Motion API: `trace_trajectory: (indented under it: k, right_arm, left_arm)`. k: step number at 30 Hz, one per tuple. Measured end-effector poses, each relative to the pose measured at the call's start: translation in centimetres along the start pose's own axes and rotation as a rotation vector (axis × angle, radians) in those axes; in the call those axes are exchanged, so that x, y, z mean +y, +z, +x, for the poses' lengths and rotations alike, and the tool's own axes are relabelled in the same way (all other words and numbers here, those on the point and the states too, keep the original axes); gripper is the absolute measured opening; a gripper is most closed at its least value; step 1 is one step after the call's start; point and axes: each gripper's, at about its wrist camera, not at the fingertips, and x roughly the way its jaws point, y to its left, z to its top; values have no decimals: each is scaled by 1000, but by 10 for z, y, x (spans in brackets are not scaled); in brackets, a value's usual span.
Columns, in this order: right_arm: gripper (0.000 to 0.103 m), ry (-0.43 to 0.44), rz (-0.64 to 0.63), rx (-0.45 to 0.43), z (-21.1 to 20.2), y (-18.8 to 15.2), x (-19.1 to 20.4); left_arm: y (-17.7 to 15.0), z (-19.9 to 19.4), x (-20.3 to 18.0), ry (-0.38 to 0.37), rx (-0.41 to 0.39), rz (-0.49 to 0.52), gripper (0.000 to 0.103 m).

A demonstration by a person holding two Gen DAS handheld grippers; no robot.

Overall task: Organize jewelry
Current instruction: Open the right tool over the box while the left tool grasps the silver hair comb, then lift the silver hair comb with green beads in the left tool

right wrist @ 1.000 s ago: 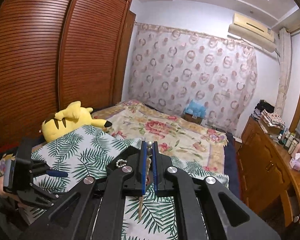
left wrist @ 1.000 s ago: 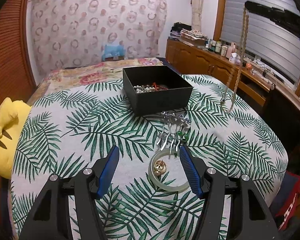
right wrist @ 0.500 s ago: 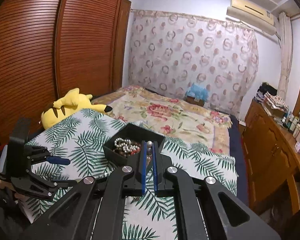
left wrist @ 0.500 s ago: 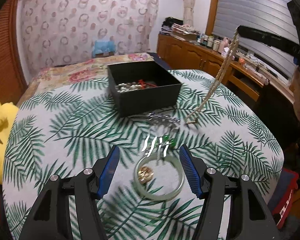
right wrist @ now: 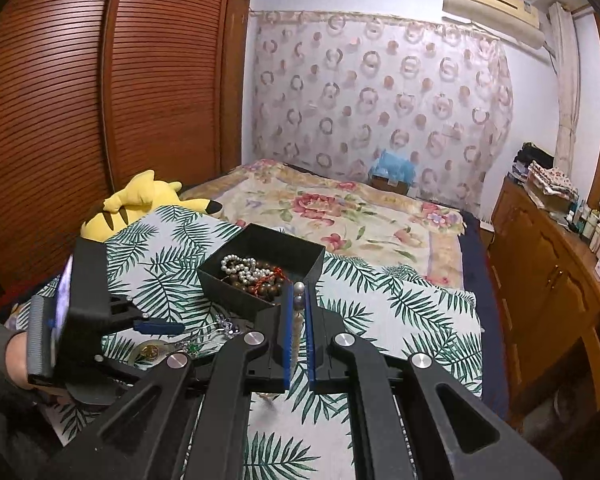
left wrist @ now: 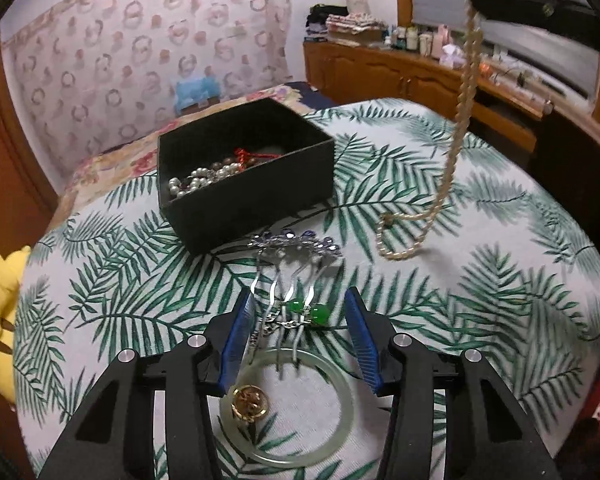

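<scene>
- Holding a pearl necklace [left wrist: 458, 120] in my right gripper [right wrist: 298, 300], jaws pinched tight on the strand near two grey beads; the rest hangs down, and its lower loop rests on the leaf-print cloth [left wrist: 500, 280] to the right of the black box [left wrist: 244, 184].
- My left gripper [left wrist: 300, 320] is at a middling width and closing. Between its blue pads [left wrist: 240, 328] lie the prongs of a silver hair comb [left wrist: 292, 248] and a pair of green-bead earrings [left wrist: 308, 312]; the pads do not yet press on either, as far as I can tell.
- Key relation: the comb lies straight ahead of the left gripper, crown just beside the box wall, prongs pointing back toward me. Its long axis runs across the jaw line, so I judge a squeeze would catch the prongs sideways.
- A pale jade bangle [left wrist: 340, 432] and a gold brooch [left wrist: 248, 400] lie under the gripper, closer to me than the fingertips.
- The box holds pearl beads, brown beads and a red cord already.
- Hard to make out: the earring hooks tangle with the comb prongs, so I cannot tell which piece the closing jaws will take. The left pad covers part of the bangle's rim.
</scene>
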Motion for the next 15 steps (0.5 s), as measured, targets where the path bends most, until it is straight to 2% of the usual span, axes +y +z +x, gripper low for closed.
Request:
trace_trajectory:
  k: [3, 4, 7, 15]
  right_arm:
    - [6, 4, 0, 2, 1, -1, 1]
    - [6, 5, 0, 2, 2, -2, 2]
    - [6, 10, -1, 4, 3, -3, 5]
    - [6, 18, -7, 15, 8, -5, 8]
  left_arm:
    - [-4, 5, -2, 6, 15, 15, 42]
    - [-5, 7, -2, 14, 22, 20, 33]
    - [-9, 9, 4, 8, 33, 18, 24]
    - [-27, -13, 24, -37, -10, -43, 21]
